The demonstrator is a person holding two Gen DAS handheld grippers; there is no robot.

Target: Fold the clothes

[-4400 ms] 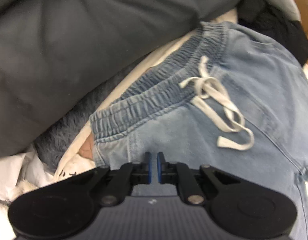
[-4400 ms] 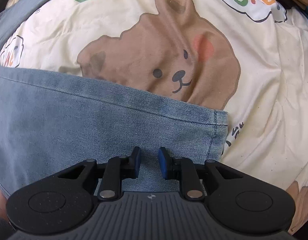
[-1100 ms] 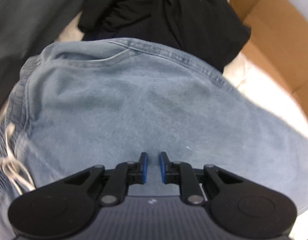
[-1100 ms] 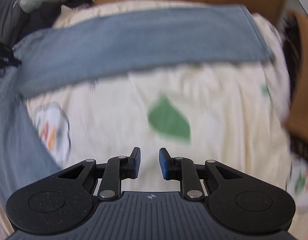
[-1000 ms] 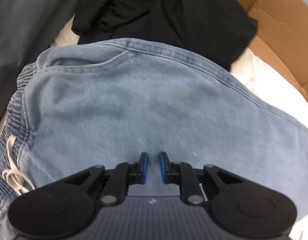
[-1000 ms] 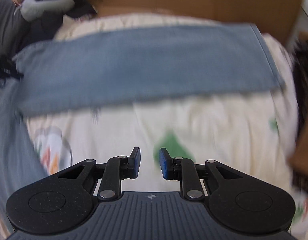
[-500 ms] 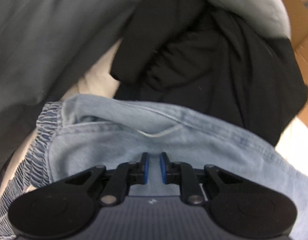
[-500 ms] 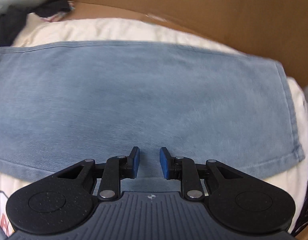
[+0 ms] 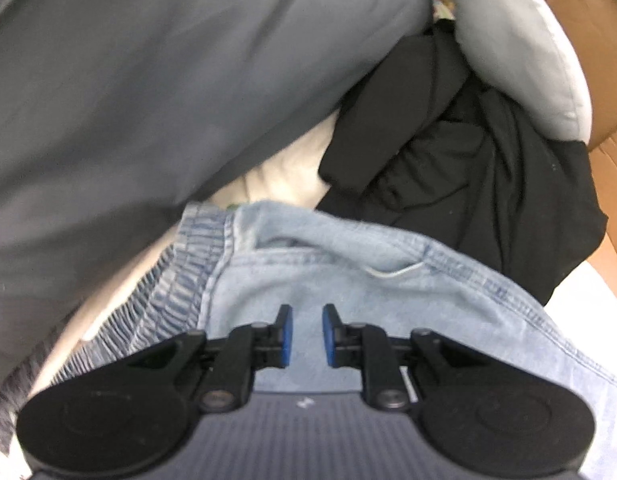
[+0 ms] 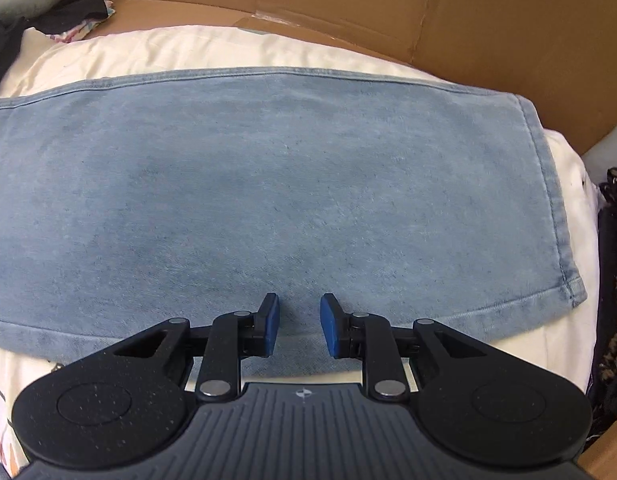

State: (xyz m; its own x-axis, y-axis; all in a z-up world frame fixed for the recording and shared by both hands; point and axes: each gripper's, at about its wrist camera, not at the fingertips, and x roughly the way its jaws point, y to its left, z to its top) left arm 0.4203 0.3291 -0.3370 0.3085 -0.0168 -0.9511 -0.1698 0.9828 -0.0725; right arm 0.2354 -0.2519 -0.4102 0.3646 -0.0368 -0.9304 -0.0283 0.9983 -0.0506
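Left gripper (image 9: 307, 334) pitched steeply down over the jeans (image 9: 348, 280), beside the elastic waistband (image 9: 184, 276) and pocket; jaws slightly apart, nothing pinched. Grey bedding (image 9: 148, 80) left, black garment (image 9: 468, 168) beyond. Right gripper (image 10: 299, 330) also angled steeply down (near the leg's lower edge), jaws parted, empty. Jeans leg (image 10: 268, 200) lies flat across the cream bedsheet (image 10: 188, 48), cardboard box (image 10: 388, 8) behind.

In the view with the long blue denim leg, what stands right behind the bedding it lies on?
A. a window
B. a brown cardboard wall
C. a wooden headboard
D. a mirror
B: a brown cardboard wall with creases rises just beyond the cream bedding under the denim leg.
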